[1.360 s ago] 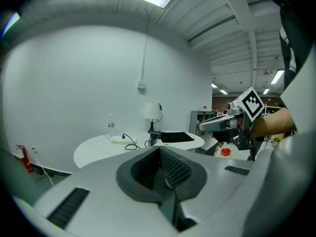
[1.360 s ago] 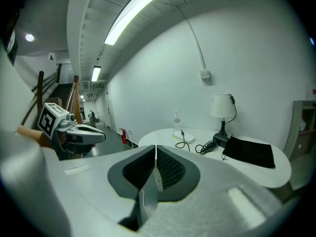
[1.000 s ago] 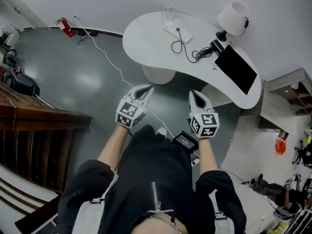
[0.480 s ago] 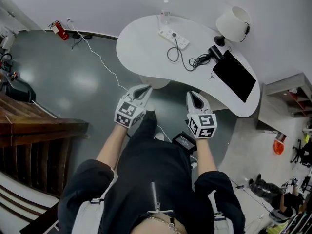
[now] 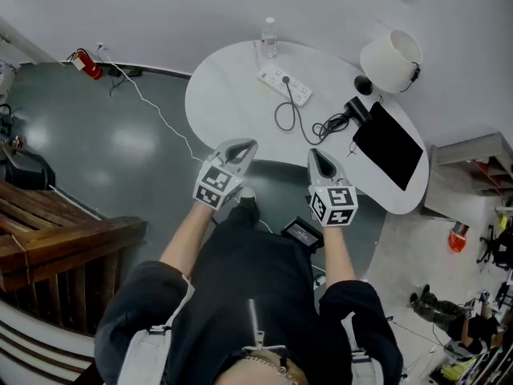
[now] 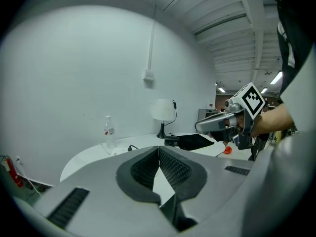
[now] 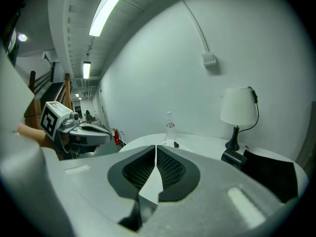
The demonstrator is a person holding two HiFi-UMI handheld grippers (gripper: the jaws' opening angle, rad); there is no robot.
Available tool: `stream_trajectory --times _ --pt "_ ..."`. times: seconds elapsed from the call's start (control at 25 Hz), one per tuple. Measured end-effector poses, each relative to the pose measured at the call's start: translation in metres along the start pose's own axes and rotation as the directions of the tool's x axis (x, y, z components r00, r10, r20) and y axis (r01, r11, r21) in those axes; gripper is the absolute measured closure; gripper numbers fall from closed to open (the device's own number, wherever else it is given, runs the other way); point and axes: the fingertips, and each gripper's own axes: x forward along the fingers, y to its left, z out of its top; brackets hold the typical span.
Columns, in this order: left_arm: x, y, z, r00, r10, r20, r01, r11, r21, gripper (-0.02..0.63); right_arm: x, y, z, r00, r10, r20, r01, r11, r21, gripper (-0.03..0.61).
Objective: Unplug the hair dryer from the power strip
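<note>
White lamp (image 5: pixel 390 50), water bottle (image 5: pixel 269 37), black pad (image 5: pixel 387 147) on table (image 5: pixel 228 103)

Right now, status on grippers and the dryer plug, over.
Left gripper and right gripper shut, empty, at near edge of table. Plug in power strip, untouched. Nothing blocking it.

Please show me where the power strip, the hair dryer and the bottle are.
power strip (image 5: pixel 298 92): head view, white body near its right end.
hair dryer (image 5: pixel 357 109): head view, black barrel.
bottle (image 5: pixel 268 40): head view, clear body.
</note>
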Motion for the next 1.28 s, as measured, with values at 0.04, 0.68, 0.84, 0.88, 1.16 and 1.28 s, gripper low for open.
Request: stream_trajectory --times 0.04,0.68,0.84,0.88,1.16,1.28 --pt "0.005 0.008 0.002 1.0 -0.006 -0.002 0.006 1.0 0.003 0.601 0.009 -0.002 0.003 1.0 -0.005 -0.002 0.005 1.0 0.002 0.572" --pt "0.07 0.068 0.03 0.997 -0.08 -0.015 0.08 0.996 0.044 0.601 0.067 -0.039 0.04 0.997 -0.07 0.019 0.069 0.998 0.009 0.571" --pt "0.086 0.072 0.038 0.998 -0.069 -0.012 0.07 0.997 0.04 0.601 0.083 -0.051 0.049 0.999 -0.043 0.015 0.043 0.999 -0.009 0.572" --pt "0.09 0.074 0.04 0.998 -0.067 -0.012 0.067 0.997 0.038 0.601 0.088 -0.054 0.053 0.999 -0.039 0.016 0.039 0.999 -0.013 0.572" --pt "0.106 0.094 0.046 0.999 -0.044 -0.02 0.045 0.998 0.031 0.601 0.112 -0.066 0.064 1.0 -0.013 0.014 0.013 1.0 -0.022 0.572" --pt "0.113 0.097 0.046 0.999 -0.041 -0.026 0.042 0.999 0.03 0.601 0.117 -0.072 0.065 1.0 -0.007 0.008 0.008 1.0 -0.021 0.572"
